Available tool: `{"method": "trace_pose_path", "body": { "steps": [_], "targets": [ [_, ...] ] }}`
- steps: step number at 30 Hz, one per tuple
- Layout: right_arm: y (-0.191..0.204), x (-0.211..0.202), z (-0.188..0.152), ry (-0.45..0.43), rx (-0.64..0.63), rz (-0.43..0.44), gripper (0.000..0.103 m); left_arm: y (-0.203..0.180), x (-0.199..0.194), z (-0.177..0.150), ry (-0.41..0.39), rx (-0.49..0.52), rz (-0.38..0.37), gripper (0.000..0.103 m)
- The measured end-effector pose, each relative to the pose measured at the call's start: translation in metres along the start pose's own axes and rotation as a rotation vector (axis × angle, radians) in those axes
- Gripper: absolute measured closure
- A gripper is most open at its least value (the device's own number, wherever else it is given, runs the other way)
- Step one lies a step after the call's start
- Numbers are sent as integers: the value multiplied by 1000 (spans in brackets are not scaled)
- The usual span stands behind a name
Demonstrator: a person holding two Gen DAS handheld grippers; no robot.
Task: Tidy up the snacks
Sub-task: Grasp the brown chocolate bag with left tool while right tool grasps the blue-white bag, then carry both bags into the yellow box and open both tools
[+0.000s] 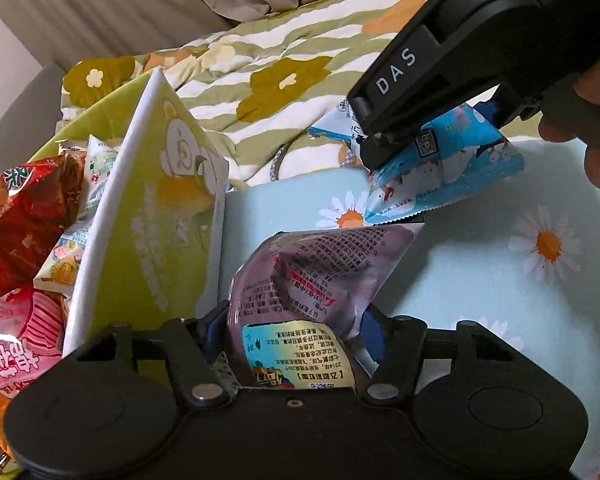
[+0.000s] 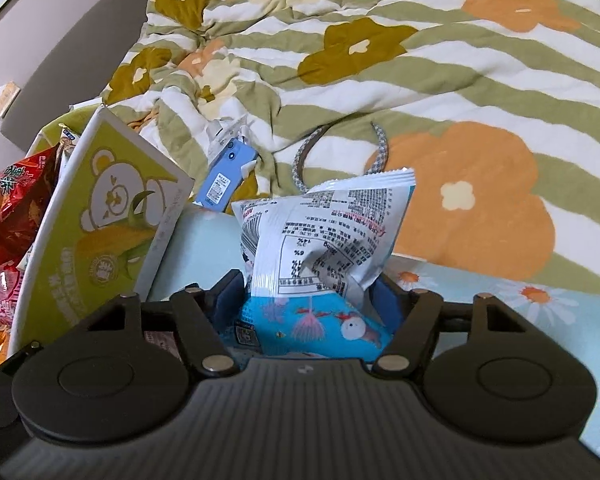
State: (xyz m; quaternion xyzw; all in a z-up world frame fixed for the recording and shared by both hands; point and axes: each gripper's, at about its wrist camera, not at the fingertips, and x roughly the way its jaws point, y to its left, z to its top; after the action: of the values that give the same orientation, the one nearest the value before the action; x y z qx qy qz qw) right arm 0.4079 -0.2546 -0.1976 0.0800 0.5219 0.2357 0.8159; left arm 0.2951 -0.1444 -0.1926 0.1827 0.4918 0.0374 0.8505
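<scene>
My left gripper is shut on a purple-grey snack packet, which is crumpled between the blue pads and held over a light blue daisy-print surface. At the upper right of the left wrist view my right gripper, held by a hand, is shut on a blue and white snack packet. The right wrist view shows that same gripper pinching the blue packet, with its printed white back facing up. A green bear-print box stands tilted just to the left of both packets.
Red snack bags and a pink packet are piled left of the green box. Behind lies a rumpled green-striped flower quilt with a blue phone-like item and a headband on it. The daisy surface extends to the right.
</scene>
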Motion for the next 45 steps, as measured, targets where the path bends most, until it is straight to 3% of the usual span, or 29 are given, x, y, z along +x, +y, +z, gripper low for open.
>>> {"method": "trace_pose_path", "body": {
  "steps": [5, 12, 24, 36, 45],
  "targets": [
    [0, -14, -1, -39, 6, -2, 31, 2, -5, -2, -15, -6, -18, 37],
    [-5, -50, -3, -99, 27, -7, 31, 4, -31, 2, -74, -18, -40, 37],
    [28, -139, -4, -245, -4, -16, 31, 41, -111, 1, -217, -116, -78, 37],
    [120, -199, -21, -384, -66, 39, 31, 143, -175, -34, -370, -256, -15, 37],
    [219, -175, -51, -416, 2, 40, 31, 248, -162, -47, -401, -262, -107, 36]
  ]
}}
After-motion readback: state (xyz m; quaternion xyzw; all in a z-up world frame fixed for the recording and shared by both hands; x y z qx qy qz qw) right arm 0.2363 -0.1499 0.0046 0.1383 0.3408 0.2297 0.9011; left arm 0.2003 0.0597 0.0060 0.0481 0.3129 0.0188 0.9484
